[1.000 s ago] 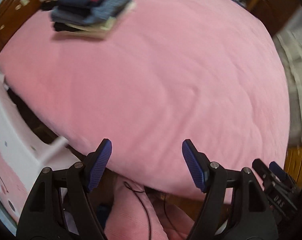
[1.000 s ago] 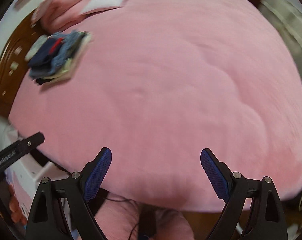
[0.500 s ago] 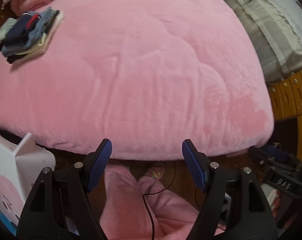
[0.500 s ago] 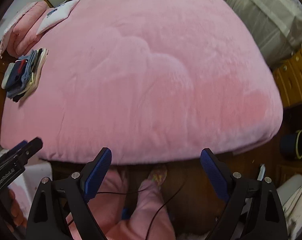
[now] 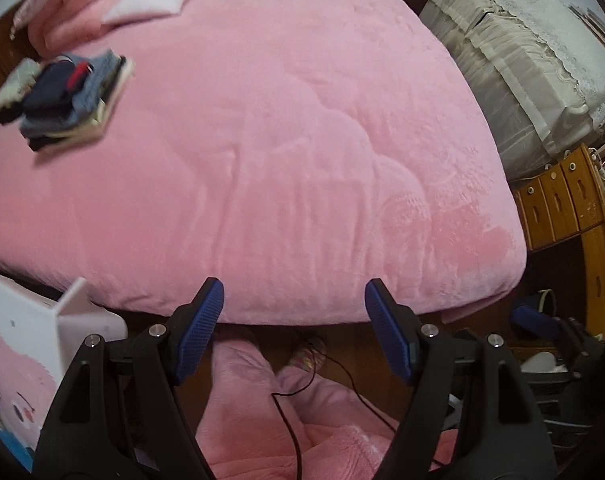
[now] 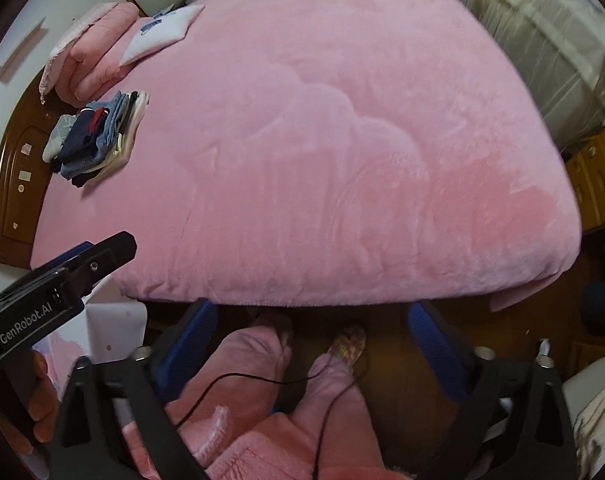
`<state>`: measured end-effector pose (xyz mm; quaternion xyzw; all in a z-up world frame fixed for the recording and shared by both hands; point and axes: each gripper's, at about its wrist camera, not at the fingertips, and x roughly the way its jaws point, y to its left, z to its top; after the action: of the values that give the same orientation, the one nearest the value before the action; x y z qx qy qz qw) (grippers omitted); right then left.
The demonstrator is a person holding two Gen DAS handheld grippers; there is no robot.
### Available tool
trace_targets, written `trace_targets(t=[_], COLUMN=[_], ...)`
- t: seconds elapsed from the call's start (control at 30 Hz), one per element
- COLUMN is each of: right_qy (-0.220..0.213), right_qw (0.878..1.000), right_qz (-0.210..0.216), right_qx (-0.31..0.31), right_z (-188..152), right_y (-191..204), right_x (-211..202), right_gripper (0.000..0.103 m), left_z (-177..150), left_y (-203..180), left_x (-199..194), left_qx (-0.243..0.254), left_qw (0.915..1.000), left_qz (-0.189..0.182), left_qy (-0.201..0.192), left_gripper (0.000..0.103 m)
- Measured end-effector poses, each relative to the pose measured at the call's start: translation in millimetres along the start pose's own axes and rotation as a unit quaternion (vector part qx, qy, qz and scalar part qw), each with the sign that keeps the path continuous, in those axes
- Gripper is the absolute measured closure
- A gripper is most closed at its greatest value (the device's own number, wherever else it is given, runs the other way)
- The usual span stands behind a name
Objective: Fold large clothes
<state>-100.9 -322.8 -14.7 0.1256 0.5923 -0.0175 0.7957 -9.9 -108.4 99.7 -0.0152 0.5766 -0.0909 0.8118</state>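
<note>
Both tongs hang above the near edge of the bed with the plush pink blanket [image 5: 302, 152] and they hold nothing. The left tongs [image 5: 294, 332] stand moderately wide, with only the wooden floor and the person's pink trouser legs [image 5: 254, 396] between the blue pads. The right tongs [image 6: 314, 344] have just been opening and now stand at their widest, also with nothing between them. The task's things that I can see are in the folded stack of dark blue, denim and cream clothes [image 6: 98, 136], which lies on the far left part of the bed, near the rolled pink bedding [image 6: 98, 52] and the small white pillow [image 6: 162, 32], and well apart from both tongs. No unfolded large garment is visible on the blanket; the middle of the bed is bare. I judge that one garment is finished and put away on the stack, and that the step in hand is the pause between garments. The next move probably calls for bringing a new large garment from somewhere outside the views, spreading it flat in the middle of the bed, and taking two corners with the tongs. Where this next garment lies, I cannot tell from here.
</note>
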Motion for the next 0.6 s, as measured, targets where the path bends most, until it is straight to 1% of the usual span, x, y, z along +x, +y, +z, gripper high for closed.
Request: trace_targets(t=[0.07, 0.13, 0.17, 0.23, 0.3, 0.37, 0.47, 0.6], right_qy=[-0.017, -0.034, -0.040, -0.043, -0.051, -0.063, -0.070, -0.068], right_qw=[1.000, 0.999, 0.999, 0.999, 0.998, 0.998, 0.997, 0.995], right_qz=[-0.005, -0.018, -0.023, -0.021, -0.018, -0.018, -0.023, -0.034], right_qx=[0.001, -0.010, -0.015, -0.015, -0.010, -0.014, -0.030, -0.057], right_z=[-3.1, -3.3, -5.4, 0.8, 4.9, 11.3, 21.3, 26.2], right_y=[3.3, 19.6, 20.3, 36.7, 39.7, 48.7, 65.8, 85.0], right_x=[-12.5, -25.5, -26.5, -40.3, -44.6, -53.1, -63.4, -63.8], right_gripper=[0.001, 0.001, 0.001, 0.001, 0.001, 0.001, 0.001, 0.001], left_z=[-1.0, -1.7, -2.4, -4.8, -5.9, -3.1, -1.0, 2.6], left_y=[3.1, 5.0, 4.8, 2.2, 0.6, 3.3, 10.6, 21.0], left_x=[-9.3, -12.9, -13.0, -13.0, -11.6, -13.7, -15.4, -9.1], left_qx=[-0.004, -0.005, -0.002, 0.015, 0.023, 0.018, 0.004, -0.025], left_qw=[0.9999, 0.9998, 0.9998, 0.9996, 0.9994, 0.9992, 0.9984, 0.9982], left_qz=[-0.001, 0.007, 0.008, 0.016, 0.022, 0.027, 0.044, 0.047], left_qy=[-0.012, -0.019, -0.020, -0.020, -0.015, -0.023, -0.035, -0.026], left_gripper=[0.031, 0.029, 0.028, 0.028, 0.028, 0.028, 0.025, 0.024])
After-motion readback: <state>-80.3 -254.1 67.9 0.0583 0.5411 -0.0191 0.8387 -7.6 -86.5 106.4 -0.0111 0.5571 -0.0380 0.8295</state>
